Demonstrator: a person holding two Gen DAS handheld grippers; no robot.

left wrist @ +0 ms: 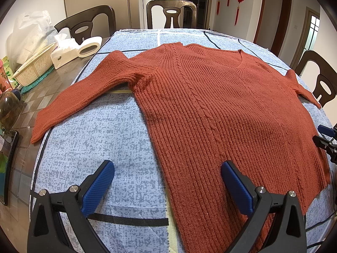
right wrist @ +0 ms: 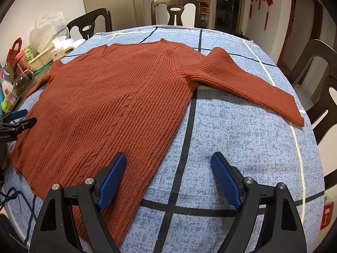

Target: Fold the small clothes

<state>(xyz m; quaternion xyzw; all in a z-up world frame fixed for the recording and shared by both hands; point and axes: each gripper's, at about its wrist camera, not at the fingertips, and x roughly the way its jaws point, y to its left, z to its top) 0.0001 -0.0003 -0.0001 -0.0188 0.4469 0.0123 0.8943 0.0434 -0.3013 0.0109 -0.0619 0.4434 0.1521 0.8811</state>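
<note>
Jaws on our left gripper (left wrist: 167, 186) and right gripper (right wrist: 168, 178) gape wide, grasping nothing, each straddling a side edge near the hem. The sweater (left wrist: 221, 113) lies flat on the tabletop (right wrist: 242, 130), neckline toward twelve o'clock, sleeves spread, ready for folding.

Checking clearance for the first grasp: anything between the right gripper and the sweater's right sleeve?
Nothing: in the right wrist view only bare blue tablecloth separates the open right gripper from the sleeve.
</note>
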